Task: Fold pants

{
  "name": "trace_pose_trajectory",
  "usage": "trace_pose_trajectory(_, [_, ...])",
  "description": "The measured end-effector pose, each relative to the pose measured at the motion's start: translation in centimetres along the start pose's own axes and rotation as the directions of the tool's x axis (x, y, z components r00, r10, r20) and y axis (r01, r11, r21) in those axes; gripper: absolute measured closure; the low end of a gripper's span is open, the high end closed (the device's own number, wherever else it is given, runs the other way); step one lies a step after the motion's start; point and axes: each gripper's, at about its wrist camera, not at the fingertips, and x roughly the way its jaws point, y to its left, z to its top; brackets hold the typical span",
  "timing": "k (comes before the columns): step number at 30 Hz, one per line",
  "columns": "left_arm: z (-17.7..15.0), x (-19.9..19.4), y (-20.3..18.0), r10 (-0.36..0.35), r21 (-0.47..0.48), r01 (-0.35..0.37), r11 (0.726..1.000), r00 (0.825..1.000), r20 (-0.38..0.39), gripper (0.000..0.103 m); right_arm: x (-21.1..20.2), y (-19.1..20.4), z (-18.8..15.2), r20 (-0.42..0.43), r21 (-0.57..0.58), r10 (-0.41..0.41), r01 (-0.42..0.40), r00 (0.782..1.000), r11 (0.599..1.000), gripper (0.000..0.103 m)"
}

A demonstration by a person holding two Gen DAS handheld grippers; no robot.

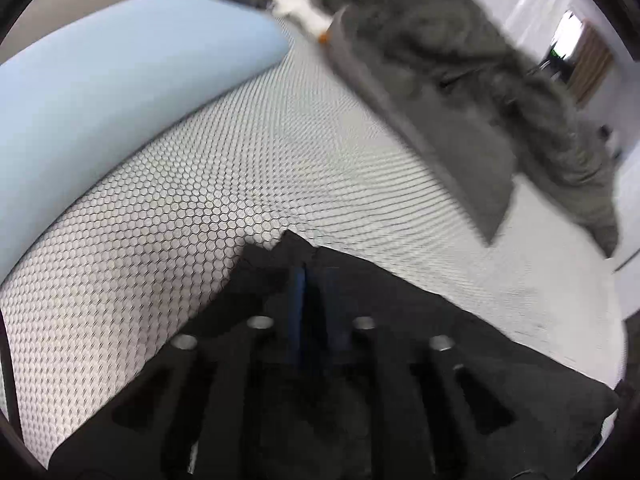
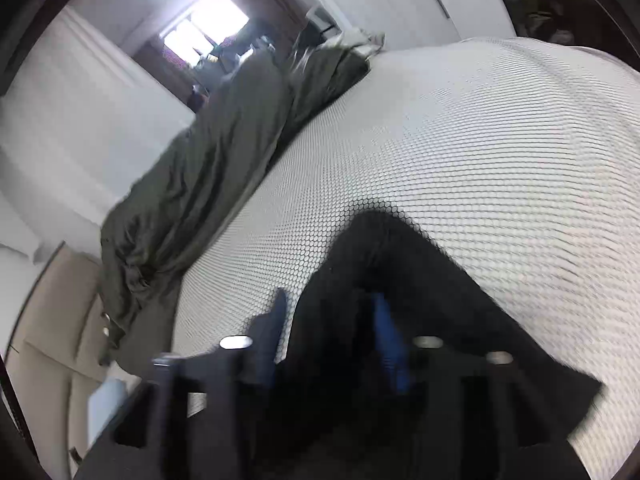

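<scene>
While the pants [image 1: 400,292] lie at the bed's [image 1: 240,160] near edge, the right gripper [image 2: 330,320] stands spread over them and the left gripper's [image 1: 316,284] nearly closed grip cannot be told, so a fold seems just laid and a fresh edge needs pinching.

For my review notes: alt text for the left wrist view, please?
Black pants lie on a white honeycomb-patterned bed cover beneath the left gripper, whose fingers stand slightly apart. Beyond lie a blue pillow and a crumpled grey-green blanket.
</scene>
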Motion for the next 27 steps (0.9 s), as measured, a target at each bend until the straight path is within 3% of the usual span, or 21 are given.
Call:
trace_pose_trajectory(2, [0.2,0.1,0.4,-0.013,-0.019,0.013,1.000,1.000,-0.005,0.065,1.0,0.0,-0.3,-0.003,0.002,-0.062,0.062,0.998,0.998,0.047])
trace_pose_trajectory(5, [-0.6,-2.8,1.6,-0.040,-0.002,0.040,0.999,0.998,0.050,0.047,-0.6,0.1,-2.2,0.016,-0.036,0.005,-0.004,1.000,0.999,0.031])
trace_pose_trajectory(8, [-1.7,-5.9,3.4,-0.066,0.012,0.065,0.998,0.994,0.088,0.044,-3.4,-0.1,-4.8,0.050,-0.066,0.028,-0.024,0.998,0.997,0.023])
trace_pose_trajectory(11, [-3.2,-8.3,4.8,-0.064,0.038,0.060,0.997,0.990,0.124,0.037,-5.6,-0.7,-7.6,0.050,-0.048,0.057,-0.054,0.997,0.997,0.022])
trace_pose_trajectory(16, [-3.8,-5.7,5.4,-0.006,0.102,0.000,0.995,0.998,0.061,0.037,-7.7,-1.4,-12.2,-0.005,-0.026,0.104,-0.104,0.995,0.994,0.022])
trace_pose_trajectory(19, [-3.3,-2.3,4.3,0.024,0.175,-0.023,0.984,1.000,-0.002,0.037,-9.1,-1.1,-15.1,-0.020,-0.065,0.130,-0.131,0.991,0.989,0.021])
trace_pose_trajectory(22, [-2.5,0.6,3.4,0.041,0.229,-0.030,0.973,0.998,-0.044,0.037,-9.4,-0.5,-16.5,-0.011,-0.132,0.107,-0.107,0.994,0.985,0.021])
trace_pose_trajectory(24, [-2.3,2.0,2.5,0.087,0.288,-0.069,0.955,0.995,-0.047,0.056,-8.8,-0.3,-16.5,-0.003,-0.150,0.078,-0.078,0.997,0.986,0.021])
trace_pose_trajectory(26, [-2.4,1.7,1.8,0.082,0.316,-0.074,0.946,0.997,-0.012,0.077,-7.7,-0.4,-16.4,-0.009,-0.125,0.062,-0.063,0.998,0.990,0.021])
trace_pose_trajectory(27, [-2.5,1.0,1.3,0.080,0.332,-0.085,0.940,0.996,0.026,0.081,-7.2,-0.6,-16.3,-0.015,-0.104,0.065,-0.066,0.998,0.992,0.021])
